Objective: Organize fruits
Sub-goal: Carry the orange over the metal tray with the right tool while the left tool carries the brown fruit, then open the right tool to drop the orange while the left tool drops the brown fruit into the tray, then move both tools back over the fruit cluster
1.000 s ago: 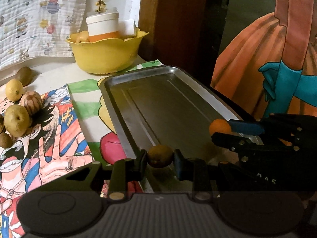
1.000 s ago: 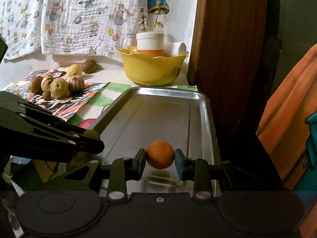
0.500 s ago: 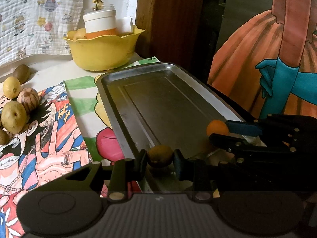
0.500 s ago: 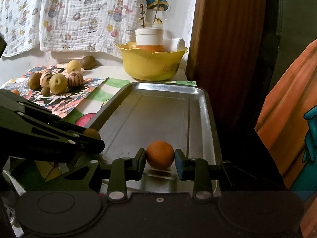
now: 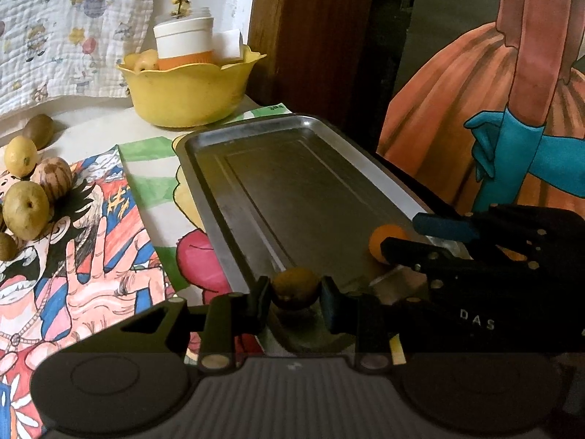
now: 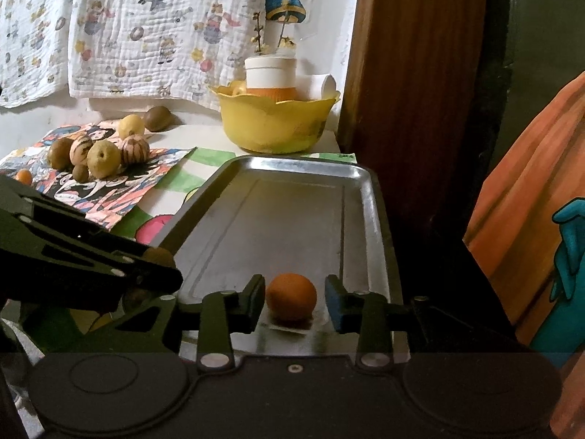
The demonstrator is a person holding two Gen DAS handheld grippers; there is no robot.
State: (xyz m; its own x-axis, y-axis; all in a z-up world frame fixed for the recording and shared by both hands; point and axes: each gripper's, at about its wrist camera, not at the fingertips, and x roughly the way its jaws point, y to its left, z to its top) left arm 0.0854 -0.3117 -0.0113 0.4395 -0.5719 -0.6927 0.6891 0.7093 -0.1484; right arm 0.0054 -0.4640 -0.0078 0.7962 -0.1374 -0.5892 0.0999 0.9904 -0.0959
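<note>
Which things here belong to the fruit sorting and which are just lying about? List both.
Job:
- metal tray
- orange, on the tray; right gripper jaws opening around it
- brown fruit, clamped in the left gripper
- fruit pile on the poster

Lying about:
- yellow bowl
- white jar
- patterned cloth

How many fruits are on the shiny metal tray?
2: an orange between the opening right gripper fingers, and a brown fruit gripped by the left gripper, both at the tray near end.
</note>
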